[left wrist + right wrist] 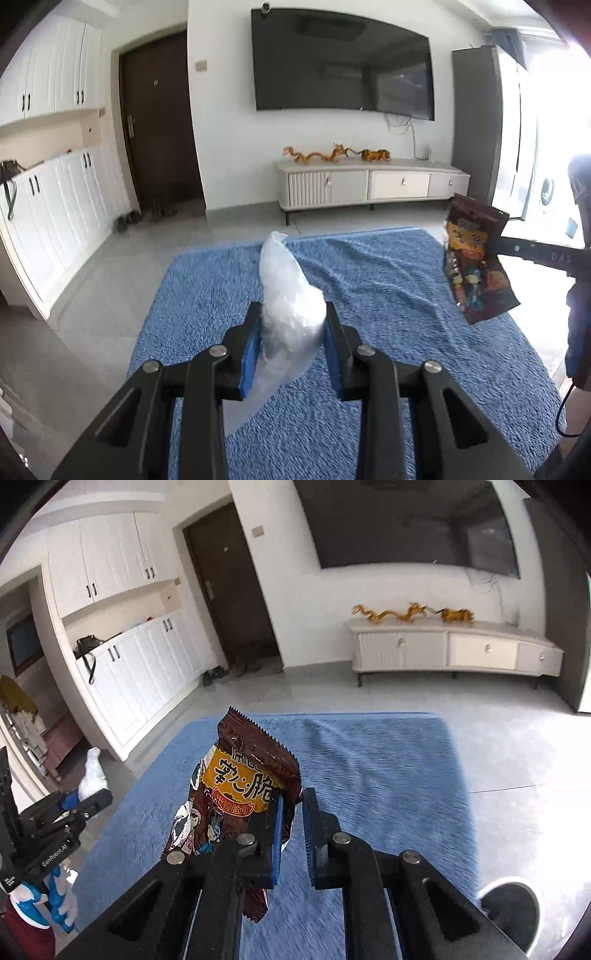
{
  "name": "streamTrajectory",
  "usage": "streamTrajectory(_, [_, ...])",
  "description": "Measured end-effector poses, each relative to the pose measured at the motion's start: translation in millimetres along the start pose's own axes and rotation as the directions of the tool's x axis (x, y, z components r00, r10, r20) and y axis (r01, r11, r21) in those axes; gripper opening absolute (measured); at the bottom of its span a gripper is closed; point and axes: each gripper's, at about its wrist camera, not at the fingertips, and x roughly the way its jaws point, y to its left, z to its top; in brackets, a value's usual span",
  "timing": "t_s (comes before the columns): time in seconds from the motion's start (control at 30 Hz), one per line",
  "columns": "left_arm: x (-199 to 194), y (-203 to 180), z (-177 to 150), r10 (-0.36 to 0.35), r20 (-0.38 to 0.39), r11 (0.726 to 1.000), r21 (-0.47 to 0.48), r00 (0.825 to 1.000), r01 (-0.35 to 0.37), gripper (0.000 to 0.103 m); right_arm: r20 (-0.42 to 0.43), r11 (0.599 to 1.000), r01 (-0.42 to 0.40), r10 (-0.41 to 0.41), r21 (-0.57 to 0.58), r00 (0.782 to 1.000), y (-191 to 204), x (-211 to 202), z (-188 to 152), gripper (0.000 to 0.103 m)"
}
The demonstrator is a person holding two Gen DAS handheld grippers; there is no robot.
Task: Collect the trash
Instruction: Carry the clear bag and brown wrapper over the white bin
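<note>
Left gripper (pixel 291 325): we pinch a crumpled clear plastic bag (pixel 284 295).
Right gripper (pixel 293 812): our jaws clamp a brown, yellow-labelled snack wrapper (pixel 236 782), zigzag-edged.
Below: blue rug (pixel 388 280).

My left gripper (pixel 290 314) points downward, jaws clamped on something; my right gripper (pixel 293 797) angles down too, jaws pinched nearly together.

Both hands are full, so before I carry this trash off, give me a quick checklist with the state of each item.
1. Left gripper clamped on clear plastic bag: ok.
2. Right gripper clamped on brown snack wrapper: ok.
3. Both pieces lifted off the blue rug: ok.
4. Rug free of other trash in view: ok.
5. Bin located: cannot tell, none in either view.
</note>
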Motion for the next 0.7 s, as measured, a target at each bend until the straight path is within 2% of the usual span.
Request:
streamTrajectory(0.3, [-46,-41,3,-0.037,0.061,0.997,0.063,0.997,0.033,0.029,0.073,0.996,0.081,-0.083,0.033,0.994,-21,-68,-23,0.01])
streamTrajectory(0.47, [-57,-71,10,-0.075,0.074,0.992,0.11,0.994,0.066,0.029,0.117,0.989,0.126,-0.134,0.077,0.984,-45,-102,-35,0.01])
streamTrajectory(0.7, [-57,-126,26,-0.142,0.075,0.975,0.186,0.987,0.126,0.029,0.149,0.964,0.216,-0.239,0.157,0.96,-97,-143,-54,0.01])
